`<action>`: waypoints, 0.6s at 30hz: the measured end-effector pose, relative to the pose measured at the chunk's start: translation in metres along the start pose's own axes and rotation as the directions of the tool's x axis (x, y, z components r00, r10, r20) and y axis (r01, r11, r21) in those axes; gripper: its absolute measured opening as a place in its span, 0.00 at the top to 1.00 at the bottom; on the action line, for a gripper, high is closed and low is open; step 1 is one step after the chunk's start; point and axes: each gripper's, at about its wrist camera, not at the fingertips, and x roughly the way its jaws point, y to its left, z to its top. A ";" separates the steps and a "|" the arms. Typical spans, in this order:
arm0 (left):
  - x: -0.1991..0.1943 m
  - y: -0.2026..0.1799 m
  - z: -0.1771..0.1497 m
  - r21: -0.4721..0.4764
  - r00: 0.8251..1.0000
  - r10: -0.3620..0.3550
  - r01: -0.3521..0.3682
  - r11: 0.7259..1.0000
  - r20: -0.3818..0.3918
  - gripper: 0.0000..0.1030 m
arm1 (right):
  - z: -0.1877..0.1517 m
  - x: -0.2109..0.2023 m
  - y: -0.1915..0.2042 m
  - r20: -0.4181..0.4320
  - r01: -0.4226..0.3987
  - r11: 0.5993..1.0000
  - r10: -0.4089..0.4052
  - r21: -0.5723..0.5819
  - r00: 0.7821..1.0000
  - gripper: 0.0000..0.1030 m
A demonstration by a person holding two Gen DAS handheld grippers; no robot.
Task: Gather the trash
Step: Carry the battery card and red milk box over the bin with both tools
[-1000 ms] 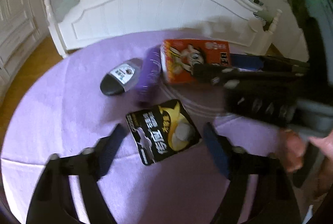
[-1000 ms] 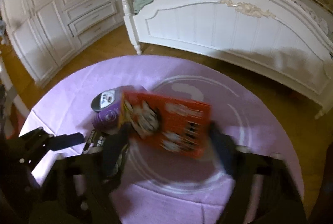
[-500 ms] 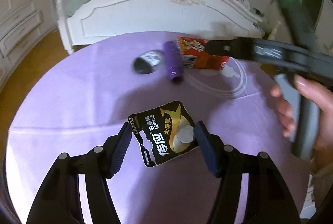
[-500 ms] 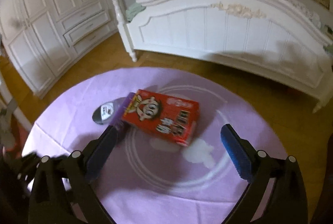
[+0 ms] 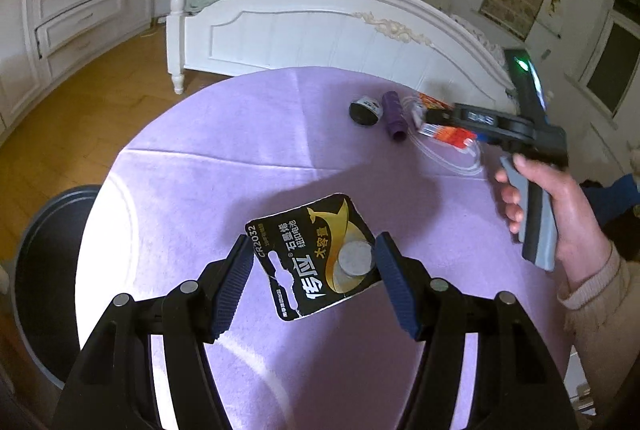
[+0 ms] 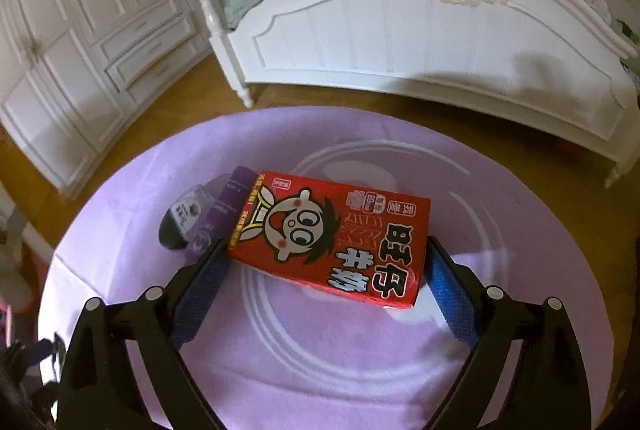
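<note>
My left gripper (image 5: 316,282) is shut on a black battery card (image 5: 312,254), held above the purple-clothed round table (image 5: 224,150). Far across the table lie a black cap (image 5: 364,110), a purple tube (image 5: 394,118) and the red carton (image 5: 444,134), half hidden by my right gripper (image 5: 436,122). In the right wrist view the red carton (image 6: 332,238) lies flat on the cloth (image 6: 360,370). My right gripper (image 6: 326,270) straddles its near end, jaws closing; a gap shows beside the right finger. The tube (image 6: 224,210) and cap (image 6: 180,222) sit just left of the carton.
A dark round bin (image 5: 48,270) stands below the table's left edge. A person's hand (image 5: 560,214) grips the right tool's handle at the right. Beyond the table are a white bed footboard (image 6: 420,42), white wardrobes (image 6: 80,30) and wooden floor.
The right gripper let the red carton drop onto the cloth and spread wide around it. The left gripper carried the battery card back and to the left, away from the pile; the bin came into view.
</note>
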 end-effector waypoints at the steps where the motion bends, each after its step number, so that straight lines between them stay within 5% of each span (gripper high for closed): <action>1: -0.001 0.001 -0.001 -0.002 1.000 -0.003 0.003 1.000 0.005 0.39 | -0.003 -0.007 -0.004 0.009 -0.012 1.000 0.012 0.012 1.000 0.10; 9: -0.022 0.017 -0.006 -0.029 0.998 -0.017 0.019 0.999 0.056 0.39 | -0.025 -0.064 0.015 0.060 -0.114 0.993 0.115 -0.013 0.992 0.10; 18: -0.060 0.063 -0.016 -0.094 0.991 0.024 -0.012 0.996 0.133 0.39 | -0.046 -0.085 0.117 0.013 -0.269 0.948 0.275 -0.171 0.961 0.10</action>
